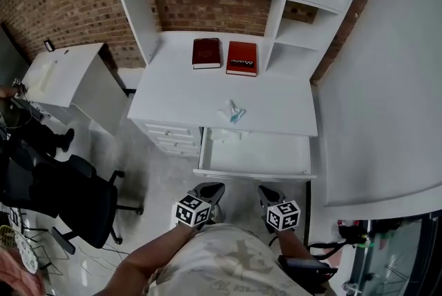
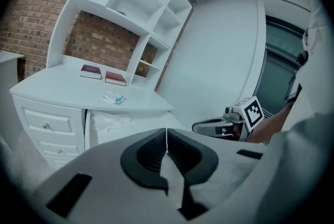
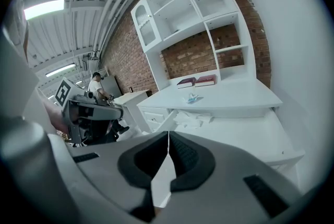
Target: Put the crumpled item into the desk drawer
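- Tabletop [image 1: 179, 91]: white desk with a shelf unit above it, against the brick wall. I'm standing back from it with both grippers on the near side.
- Drawer [image 1: 276, 156]: already pulled out under the right part of the tabletop, so no opening step is needed. It's mostly bare, with a white wad [image 1: 224, 135] lying at its far-left corner. I can't tell what that is.
- Left gripper [image 1: 209, 192]: clenched, nothing between the jaws, pointing toward the drawer front.
- Right gripper [image 1: 271, 195]: also clenched and empty, just right of the left one, and well short of the desk.
- Two red books [image 1: 206, 53] sit side by side at the far middle of the tabletop. They're not in my way.
- Crumpled item [image 1: 233, 112]: small, whitish with a blue bit, on the tabletop near its front edge, just above the drawer's far-left end.
- Step, as I read it: approach; the pick hasn't started.
- Next: release one gripper's jaws, reach over the open drawer to the item, pinch it, lift it clear of the edge, then drop it into the drawer.
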Demonstrator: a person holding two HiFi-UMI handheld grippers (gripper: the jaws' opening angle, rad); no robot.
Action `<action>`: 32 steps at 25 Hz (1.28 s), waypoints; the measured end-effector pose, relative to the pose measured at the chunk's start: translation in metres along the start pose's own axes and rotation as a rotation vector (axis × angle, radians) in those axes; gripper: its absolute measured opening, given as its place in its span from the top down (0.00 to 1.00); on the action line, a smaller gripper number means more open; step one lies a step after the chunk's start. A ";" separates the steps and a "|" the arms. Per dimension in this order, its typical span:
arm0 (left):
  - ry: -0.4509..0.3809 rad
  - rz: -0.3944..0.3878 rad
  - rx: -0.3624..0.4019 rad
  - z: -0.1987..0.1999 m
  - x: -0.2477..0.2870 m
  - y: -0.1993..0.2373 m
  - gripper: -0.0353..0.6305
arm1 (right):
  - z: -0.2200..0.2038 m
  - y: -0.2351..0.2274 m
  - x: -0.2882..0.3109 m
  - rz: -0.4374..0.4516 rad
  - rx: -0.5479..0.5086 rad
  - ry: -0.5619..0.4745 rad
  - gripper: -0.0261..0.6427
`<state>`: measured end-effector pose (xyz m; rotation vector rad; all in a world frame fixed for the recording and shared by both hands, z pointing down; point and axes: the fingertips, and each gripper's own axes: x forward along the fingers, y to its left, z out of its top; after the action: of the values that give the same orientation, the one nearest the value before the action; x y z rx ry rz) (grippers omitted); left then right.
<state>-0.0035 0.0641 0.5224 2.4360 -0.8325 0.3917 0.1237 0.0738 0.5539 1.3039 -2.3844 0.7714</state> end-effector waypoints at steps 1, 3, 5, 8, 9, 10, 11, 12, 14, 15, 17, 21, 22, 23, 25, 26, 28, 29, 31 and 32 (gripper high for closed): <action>-0.003 0.001 -0.003 0.002 0.000 0.005 0.91 | 0.002 0.000 0.004 -0.002 -0.001 0.003 0.92; -0.010 0.001 -0.009 0.009 0.000 0.016 0.91 | 0.007 0.001 0.013 -0.006 -0.002 0.006 0.92; -0.017 -0.003 -0.008 0.015 0.001 0.026 0.91 | 0.015 0.002 0.022 -0.011 -0.005 0.004 0.92; -0.027 -0.013 -0.003 0.025 0.001 0.039 0.91 | 0.027 0.002 0.034 -0.023 -0.015 0.000 0.93; -0.030 -0.015 0.000 0.028 0.002 0.043 0.91 | 0.031 0.001 0.038 -0.029 -0.019 -0.003 0.93; -0.033 -0.015 0.001 0.032 0.002 0.047 0.91 | 0.035 -0.001 0.041 -0.036 -0.022 -0.007 0.93; -0.036 -0.016 0.002 0.034 0.002 0.051 0.91 | 0.039 -0.003 0.044 -0.043 -0.024 -0.012 0.93; -0.039 -0.017 0.001 0.036 0.001 0.054 0.91 | 0.043 -0.004 0.046 -0.049 -0.025 -0.015 0.93; -0.042 -0.019 0.000 0.038 0.000 0.059 0.91 | 0.048 -0.005 0.050 -0.058 -0.026 -0.020 0.92; -0.042 -0.020 -0.001 0.038 0.000 0.062 0.91 | 0.050 -0.005 0.052 -0.061 -0.027 -0.021 0.92; -0.042 -0.021 -0.004 0.039 -0.001 0.068 0.91 | 0.053 -0.004 0.055 -0.064 -0.028 -0.024 0.93; -0.042 -0.023 -0.005 0.043 -0.003 0.077 0.91 | 0.056 -0.002 0.059 -0.071 -0.019 -0.025 0.93; -0.042 -0.025 -0.005 0.044 -0.003 0.078 0.91 | 0.057 -0.001 0.060 -0.073 -0.015 -0.026 0.93; -0.040 -0.027 -0.003 0.044 -0.003 0.079 0.91 | 0.057 -0.001 0.061 -0.075 -0.012 -0.027 0.92; -0.035 -0.033 0.002 0.044 -0.003 0.081 0.91 | 0.058 0.000 0.065 -0.074 -0.009 -0.031 0.92; -0.032 -0.036 0.005 0.045 -0.002 0.082 0.91 | 0.058 0.000 0.066 -0.073 -0.009 -0.033 0.93; -0.027 -0.039 0.009 0.045 -0.001 0.085 0.91 | 0.058 -0.001 0.070 -0.073 -0.005 -0.033 0.92; -0.025 -0.038 0.010 0.045 -0.001 0.088 0.91 | 0.057 -0.002 0.072 -0.074 -0.001 -0.032 0.93; -0.022 -0.030 0.008 0.045 -0.001 0.094 0.91 | 0.055 -0.003 0.076 -0.076 0.006 -0.030 0.93; -0.022 -0.026 0.007 0.046 -0.001 0.098 0.91 | 0.055 -0.004 0.079 -0.076 0.008 -0.030 0.92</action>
<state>-0.0618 -0.0269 0.5221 2.4589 -0.8089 0.3594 0.0840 -0.0137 0.5508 1.4102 -2.3419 0.7454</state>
